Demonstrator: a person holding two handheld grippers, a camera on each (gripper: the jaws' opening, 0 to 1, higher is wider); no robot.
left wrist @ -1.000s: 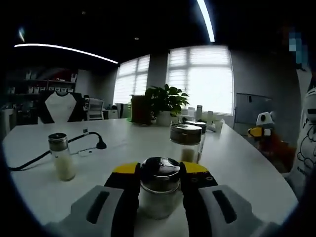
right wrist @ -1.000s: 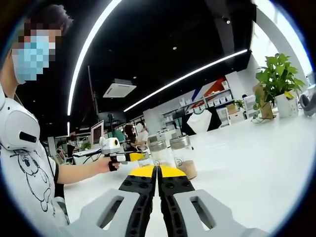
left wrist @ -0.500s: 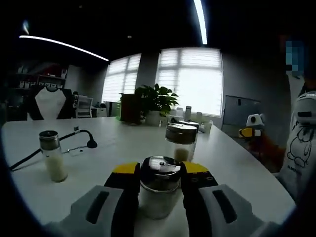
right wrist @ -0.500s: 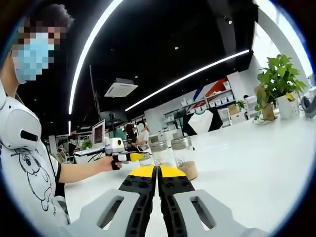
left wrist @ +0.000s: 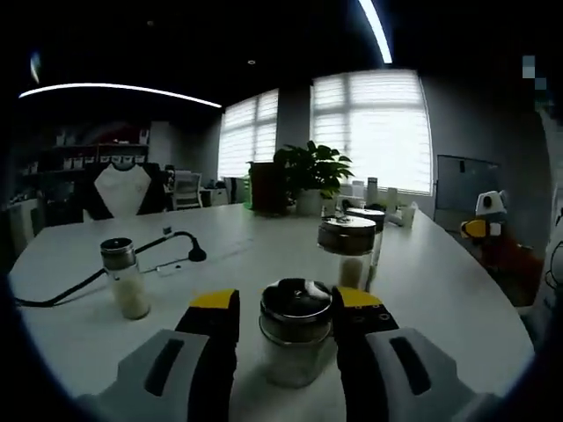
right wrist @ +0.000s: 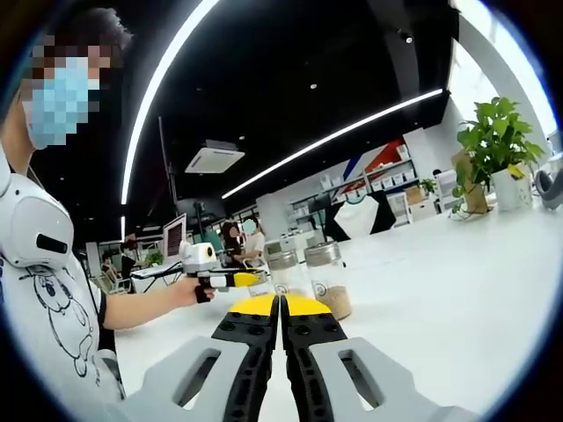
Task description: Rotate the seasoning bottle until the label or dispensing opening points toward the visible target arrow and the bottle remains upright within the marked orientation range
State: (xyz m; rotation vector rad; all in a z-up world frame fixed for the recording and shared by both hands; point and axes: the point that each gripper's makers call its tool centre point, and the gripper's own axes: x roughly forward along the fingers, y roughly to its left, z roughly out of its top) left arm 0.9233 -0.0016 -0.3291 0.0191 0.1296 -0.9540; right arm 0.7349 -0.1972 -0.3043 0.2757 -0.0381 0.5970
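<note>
On my left gripper view the left gripper (left wrist: 288,309) stands with its jaws apart on either side of the seasoning bottle (left wrist: 296,345), which sits upright on the white table (left wrist: 440,290); there is a slim gap at each side of the metal cap, so I read it as released, not clamping. Farther off and slightly right stands a second jar (left wrist: 348,252) with a silver lid, and to the far left a small shaker (left wrist: 126,280) with pale contents, near a black cable (left wrist: 97,277). A potted plant (left wrist: 310,180) stands at the far end under the windows.

On my right gripper view the right gripper (right wrist: 280,309) has its yellow-tipped jaws pressed together, clenched on nothing. Beyond it a person's hand (right wrist: 186,293) holds the left gripper beside the jars (right wrist: 325,277)
</note>
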